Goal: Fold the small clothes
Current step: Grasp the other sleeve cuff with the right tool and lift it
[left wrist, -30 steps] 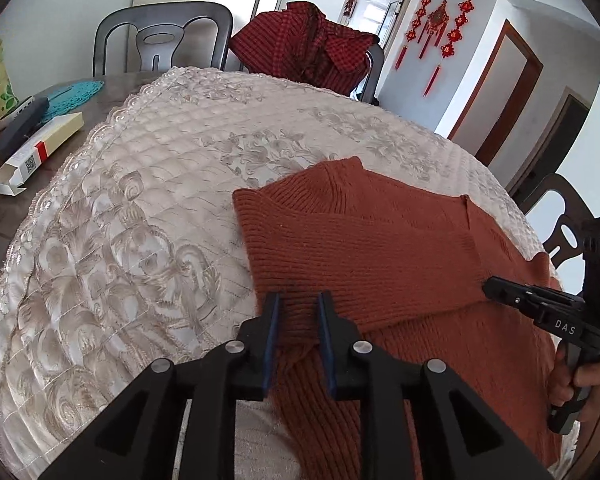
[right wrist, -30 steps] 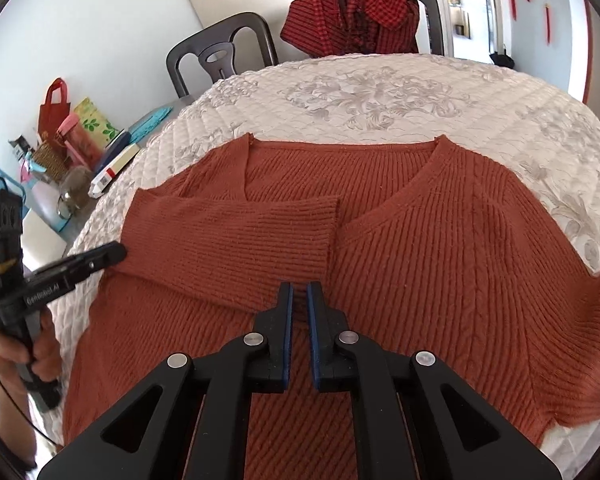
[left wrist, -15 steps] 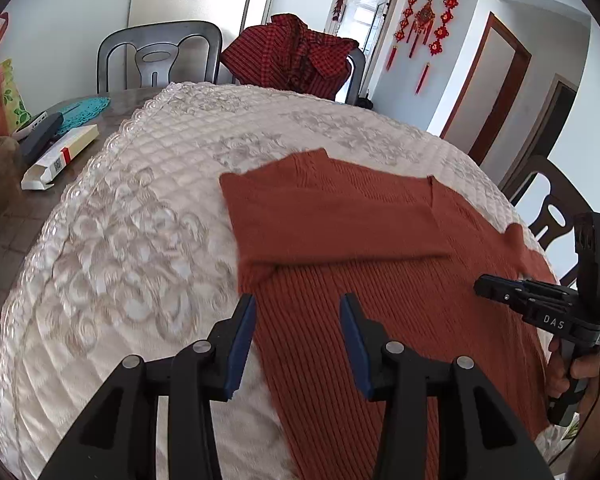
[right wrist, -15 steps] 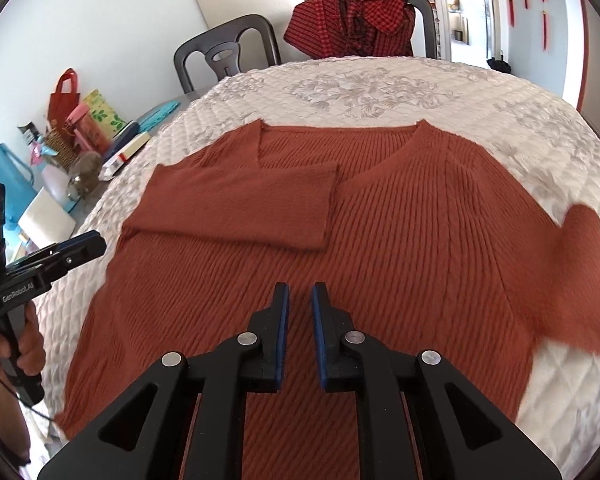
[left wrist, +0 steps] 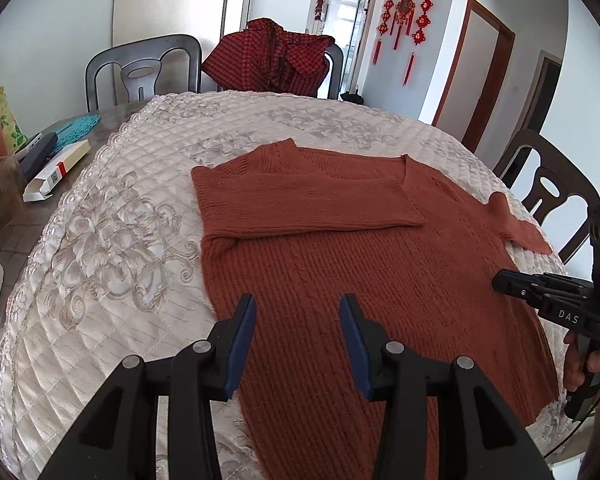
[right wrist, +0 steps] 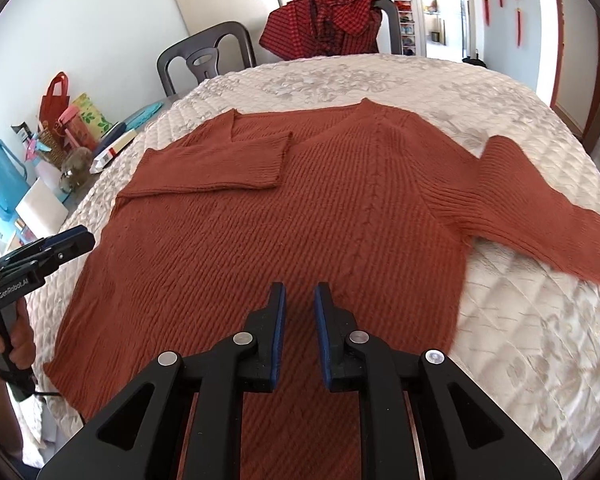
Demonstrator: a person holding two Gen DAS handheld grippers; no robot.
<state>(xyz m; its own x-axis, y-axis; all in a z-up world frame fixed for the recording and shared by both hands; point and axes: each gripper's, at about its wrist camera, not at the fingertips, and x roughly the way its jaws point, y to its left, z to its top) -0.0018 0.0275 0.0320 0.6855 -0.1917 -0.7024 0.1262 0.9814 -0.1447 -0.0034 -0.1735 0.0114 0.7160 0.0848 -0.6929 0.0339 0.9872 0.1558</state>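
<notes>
A rust-red knit V-neck sweater (left wrist: 340,280) lies flat on the cream quilted tablecloth (left wrist: 112,240). One sleeve (left wrist: 308,204) is folded across its chest. The other sleeve (right wrist: 540,216) stretches out to the right over the cloth. My left gripper (left wrist: 298,308) hovers open over the sweater's lower left side, nothing between its blue pads. My right gripper (right wrist: 300,294) hangs over the sweater's lower middle; its jaws are opening with a narrow empty gap. Each gripper shows in the other's view, the right gripper (left wrist: 508,284) at the right edge and the left gripper (right wrist: 72,242) at the left edge.
A red checked garment (left wrist: 272,60) hangs on a chair at the far side, next to a dark chair (left wrist: 140,72). Another chair (left wrist: 552,192) stands at the right. A white carton (left wrist: 56,176), bags (right wrist: 64,120) and a blue bin (right wrist: 0,176) crowd the bare table's left part.
The left jaws have parted and let go of the sweater's fabric. Both grippers have drawn back toward the near table edge. The right jaws have parted slightly.
</notes>
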